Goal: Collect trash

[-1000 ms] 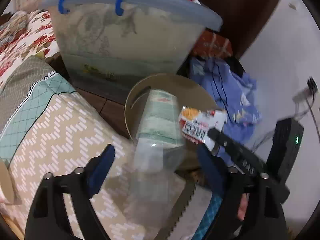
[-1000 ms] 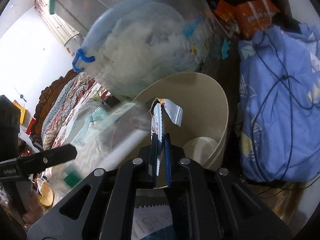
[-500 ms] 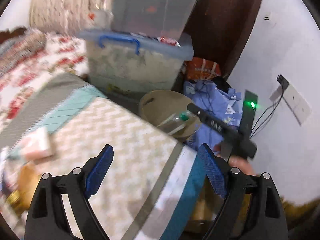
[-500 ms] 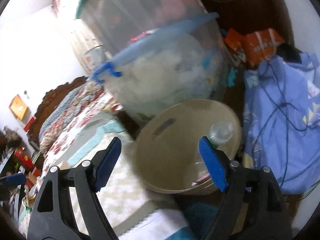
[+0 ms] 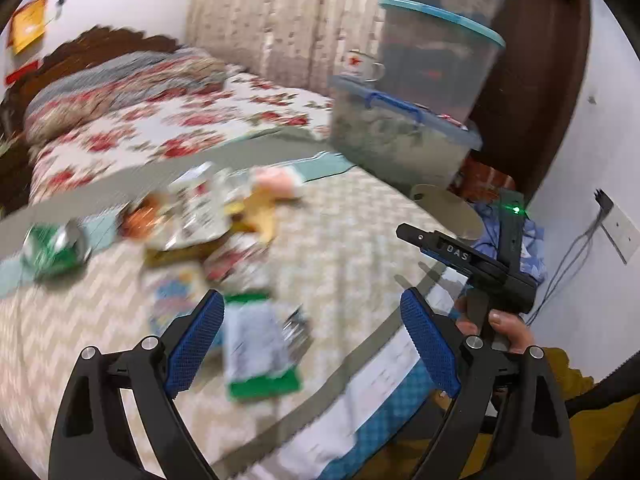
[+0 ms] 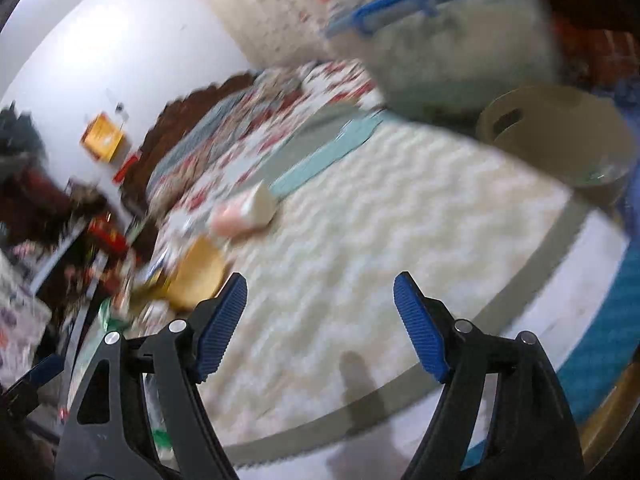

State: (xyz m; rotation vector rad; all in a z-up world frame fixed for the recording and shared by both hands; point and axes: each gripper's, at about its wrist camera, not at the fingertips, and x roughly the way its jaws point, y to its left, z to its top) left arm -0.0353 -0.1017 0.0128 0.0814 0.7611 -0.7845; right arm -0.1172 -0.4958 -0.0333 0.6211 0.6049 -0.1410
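Several pieces of trash lie blurred on the bed's zigzag blanket (image 5: 340, 224): a green and white wrapper (image 5: 260, 350), a green can (image 5: 54, 246), a yellow wrapper (image 5: 260, 212) and a pink pack (image 5: 280, 180). My left gripper (image 5: 312, 336) is open and empty just above the green and white wrapper. My right gripper (image 6: 320, 320) is open and empty over bare blanket; it also shows in the left wrist view (image 5: 468, 260). The beige bin (image 6: 560, 136) stands past the bed's corner with a clear bottle inside. The yellow wrapper (image 6: 200, 276) and pink pack (image 6: 244, 212) lie left of the right gripper.
Stacked clear storage boxes (image 5: 404, 132) with blue lids stand behind the bin. A floral quilt (image 5: 168, 120) covers the far bed. Blue cloth (image 5: 532, 240) lies right of the bin. A wall socket with cables (image 5: 612, 224) is at right.
Both grippers swung left from the bin to the bed. The right gripper, earlier shut on a wrapper, let it go over the bin and is open. A bottle dropped into the bin.
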